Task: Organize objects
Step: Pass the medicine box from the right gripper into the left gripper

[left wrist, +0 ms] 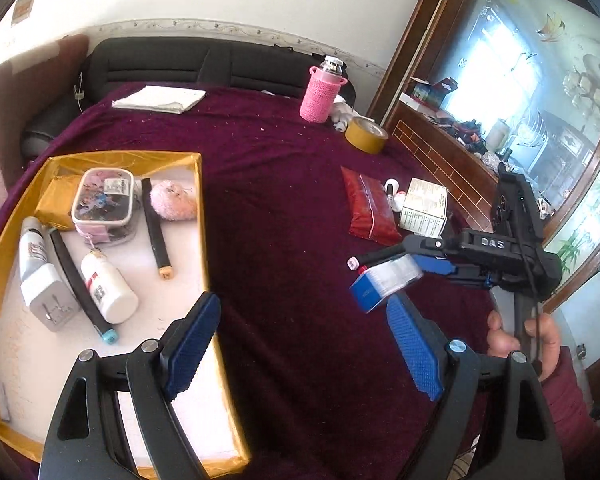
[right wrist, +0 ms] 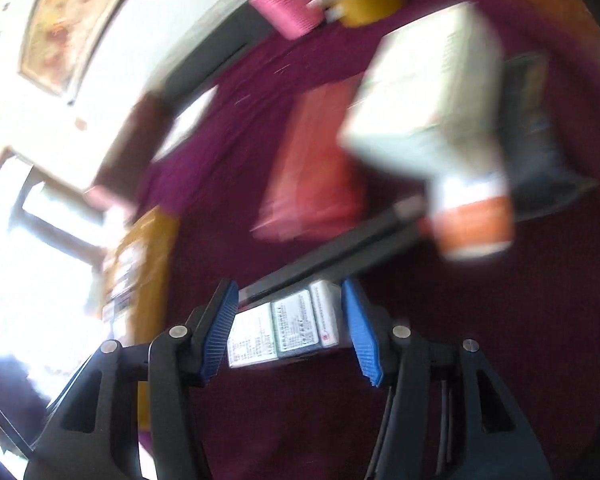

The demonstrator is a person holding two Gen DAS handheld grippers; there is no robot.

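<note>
Left wrist view: the gold tray [left wrist: 204, 216] on the bed's [left wrist: 284, 184] left side holds several items; left gripper [left wrist: 306, 346] jaws apart, empty; right gripper [left wrist: 410, 276] clamped on a small box [left wrist: 380, 284]; red packet [left wrist: 370, 208], leaflet [left wrist: 426, 206] and tape roll [left wrist: 366, 134] remain out.

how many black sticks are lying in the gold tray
2: one long black stick beside the white bottle, another black stick next to the pink fluffy ball. Others may hide under items.

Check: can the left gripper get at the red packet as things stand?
Probably yes: left gripper is open and empty, with bare cloth up to the red packet. The right gripper, holding a small box, hangs close by.
</note>
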